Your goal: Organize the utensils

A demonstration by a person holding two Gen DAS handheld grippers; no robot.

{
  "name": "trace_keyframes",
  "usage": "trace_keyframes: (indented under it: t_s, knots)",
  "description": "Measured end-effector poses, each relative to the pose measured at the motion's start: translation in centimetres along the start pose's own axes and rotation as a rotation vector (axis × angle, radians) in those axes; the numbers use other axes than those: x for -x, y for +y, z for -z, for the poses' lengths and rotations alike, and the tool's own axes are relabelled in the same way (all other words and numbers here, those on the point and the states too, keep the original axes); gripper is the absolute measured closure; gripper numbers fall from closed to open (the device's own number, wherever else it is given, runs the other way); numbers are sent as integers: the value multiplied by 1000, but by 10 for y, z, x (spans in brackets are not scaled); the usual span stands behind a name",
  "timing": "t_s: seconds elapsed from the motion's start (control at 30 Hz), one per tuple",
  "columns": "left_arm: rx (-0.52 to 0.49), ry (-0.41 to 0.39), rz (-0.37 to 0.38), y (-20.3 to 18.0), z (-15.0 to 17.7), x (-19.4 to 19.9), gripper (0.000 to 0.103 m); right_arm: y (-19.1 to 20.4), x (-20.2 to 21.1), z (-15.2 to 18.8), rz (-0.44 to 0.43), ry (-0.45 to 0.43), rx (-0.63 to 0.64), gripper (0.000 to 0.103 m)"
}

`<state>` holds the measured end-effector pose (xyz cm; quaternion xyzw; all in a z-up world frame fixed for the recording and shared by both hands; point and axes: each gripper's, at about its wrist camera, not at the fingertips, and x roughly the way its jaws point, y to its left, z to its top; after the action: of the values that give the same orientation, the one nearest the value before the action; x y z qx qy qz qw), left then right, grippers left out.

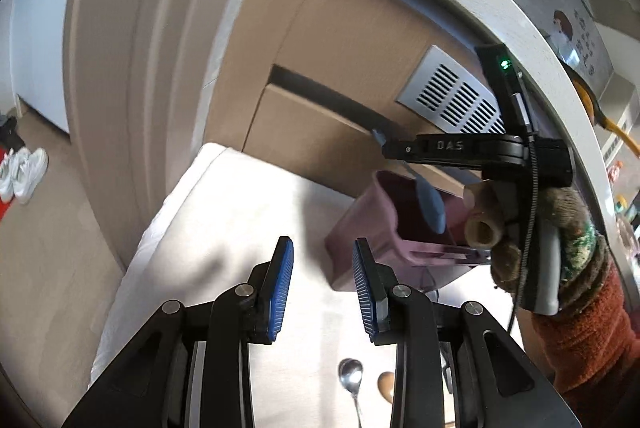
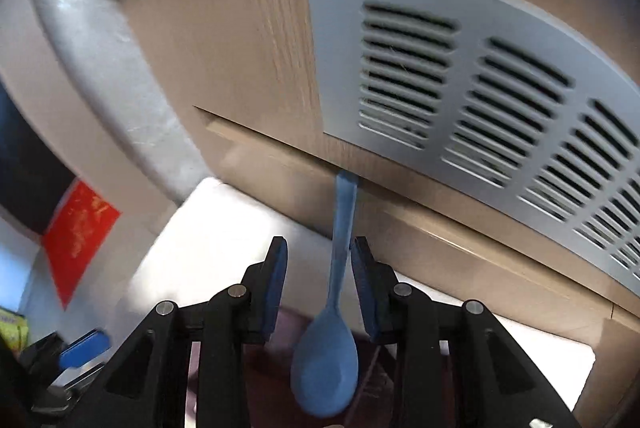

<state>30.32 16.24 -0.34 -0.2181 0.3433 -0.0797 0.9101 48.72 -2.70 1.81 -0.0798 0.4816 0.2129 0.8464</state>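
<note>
A blue plastic spoon (image 2: 332, 328) hangs bowl-down between the fingers of my right gripper (image 2: 319, 256), handle up; the jaws stand apart and only the right pad is near the handle. In the left wrist view the spoon (image 1: 430, 201) sits with its bowl inside a pink utensil holder (image 1: 360, 232) on the white cloth, under the right gripper (image 1: 384, 143). My left gripper (image 1: 323, 252) is open and empty, in front of the holder. A metal spoon (image 1: 351, 378) and a brown wooden spoon (image 1: 386, 384) lie on the cloth between its fingers.
A white cloth (image 1: 224, 220) covers the table. Beige cabinet fronts (image 1: 344, 27) with a grey vent grille (image 1: 452, 95) stand right behind the holder. White shoes (image 1: 24, 173) lie on the floor at far left. The table's left edge drops to the floor.
</note>
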Motion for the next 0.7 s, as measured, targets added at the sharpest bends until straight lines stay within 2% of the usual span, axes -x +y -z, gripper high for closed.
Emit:
trace_keyframes:
  t_s: [0.07, 0.13, 0.17, 0.27, 0.4, 0.5, 0.63, 0.7]
  knots:
    - [23, 10, 5, 9, 0, -1, 71, -1, -12, -1, 29, 22, -20, 75]
    - [40, 14, 9, 15, 0, -2, 71, -3, -20, -2, 37, 31, -41, 91]
    - [46, 13, 11, 17, 0, -1, 71, 0, -22, -6, 35, 27, -42, 93]
    - [64, 8, 18, 22, 1, 0, 71, 5, 4, 4, 6, -81, -10, 94]
    - [54, 19, 12, 19, 4, -2, 71, 14, 50, 35, -26, -292, 61, 94]
    - [39, 18, 1, 11, 3, -5, 71, 17, 62, 54, -60, -345, 85, 93]
    - [13, 26, -8, -2, 9, 0, 71, 6, 74, 74, -95, -328, 73, 87]
    - [-1, 47, -17, -8, 14, 0, 71, -1, 89, 88, -82, -344, 66, 86]
